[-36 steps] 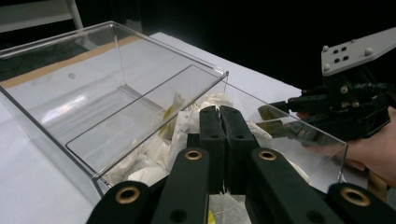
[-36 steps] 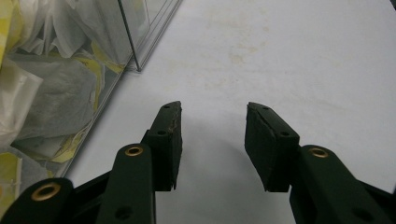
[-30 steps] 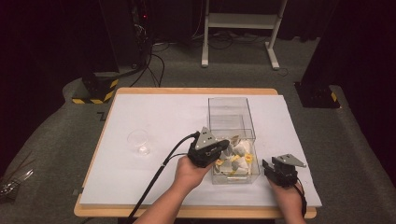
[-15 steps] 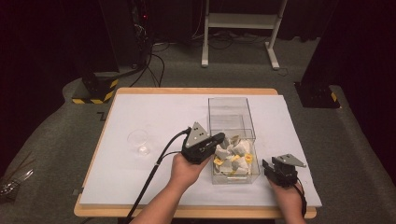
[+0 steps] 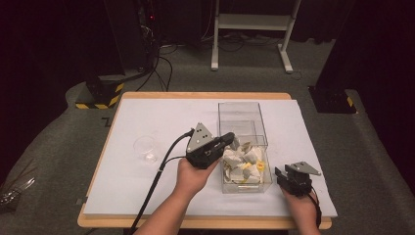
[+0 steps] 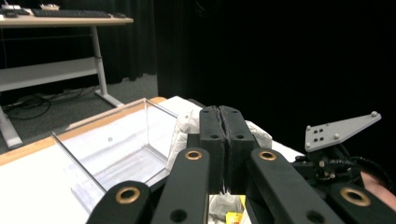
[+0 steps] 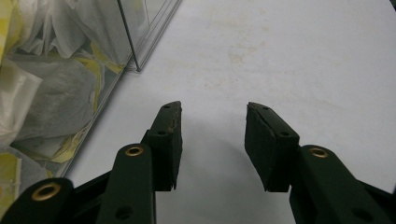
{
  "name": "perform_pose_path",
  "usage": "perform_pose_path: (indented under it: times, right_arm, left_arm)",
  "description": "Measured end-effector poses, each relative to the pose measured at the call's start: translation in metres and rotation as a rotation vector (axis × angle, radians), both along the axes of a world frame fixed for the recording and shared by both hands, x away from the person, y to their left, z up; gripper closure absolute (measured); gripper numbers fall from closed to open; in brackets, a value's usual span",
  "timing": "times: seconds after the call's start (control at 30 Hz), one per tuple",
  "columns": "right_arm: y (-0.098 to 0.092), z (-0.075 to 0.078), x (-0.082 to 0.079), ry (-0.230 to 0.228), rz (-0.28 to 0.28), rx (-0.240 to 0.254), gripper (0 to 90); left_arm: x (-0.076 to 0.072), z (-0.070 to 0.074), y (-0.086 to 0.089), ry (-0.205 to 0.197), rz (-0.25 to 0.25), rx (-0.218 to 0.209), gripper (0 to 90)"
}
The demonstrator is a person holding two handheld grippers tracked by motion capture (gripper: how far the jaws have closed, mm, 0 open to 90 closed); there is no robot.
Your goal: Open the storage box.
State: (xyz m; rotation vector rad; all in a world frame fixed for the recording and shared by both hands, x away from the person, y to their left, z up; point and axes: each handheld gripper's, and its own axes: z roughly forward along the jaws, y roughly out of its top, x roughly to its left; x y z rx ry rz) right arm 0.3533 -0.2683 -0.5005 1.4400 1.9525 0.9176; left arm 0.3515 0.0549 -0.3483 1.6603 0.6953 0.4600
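Note:
A clear plastic box (image 5: 242, 105) stands right of the table's middle, its near half piled with white and yellow tea bags (image 5: 244, 164). My left gripper (image 5: 230, 138) hovers over the box's left wall, jaws pressed together on a white tea bag (image 5: 236, 143). In the left gripper view the bag (image 6: 184, 128) bulges out behind the shut left gripper (image 6: 223, 109), above the box (image 6: 112, 149). My right gripper (image 5: 283, 174) rests on the table right of the box. It is the right gripper (image 7: 212, 112) that stands open over bare white surface, beside the box wall (image 7: 140, 42).
A small clear cup (image 5: 146, 148) stands on the white table cover (image 5: 161, 112) left of the box. The left gripper's black cable (image 5: 156, 181) trails toward the near edge. A desk frame (image 5: 249, 22) and dark equipment stand on the floor beyond the table.
My left gripper has risen out of the box and drawn back to the left, carrying the tea bag with it. The right gripper has stayed still.

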Motion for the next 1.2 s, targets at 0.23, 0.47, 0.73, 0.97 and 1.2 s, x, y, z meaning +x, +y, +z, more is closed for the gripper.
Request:
perform_pose_path:
  times: [0.23, 0.47, 0.73, 0.97, 1.2]
  right_arm:
    - [0.0, 0.0, 0.0, 0.0, -0.002, 0.002, 56.5]
    - [0.0, 0.0, 0.0, 0.0, -0.002, 0.003, 56.5]
    - [0.0, 0.0, 0.0, -0.001, -0.001, 0.003, 56.5]
    - [0.0, 0.0, 0.0, 0.0, 0.001, 0.001, 56.5]
    - [0.0, 0.0, 0.0, 0.001, 0.001, -0.001, 56.5]
  left_arm:
    - [-0.001, 0.012, 0.002, -0.021, 0.0, -0.022, 88.4]
    - [-0.002, 0.022, 0.005, -0.045, 0.004, -0.044, 88.5]
    - [-0.002, 0.029, 0.011, -0.061, 0.017, -0.059, 88.5]
    - [-0.001, 0.034, 0.019, -0.07, 0.037, -0.067, 88.5]
    - [0.0, 0.038, 0.029, -0.076, 0.057, -0.083, 88.5]
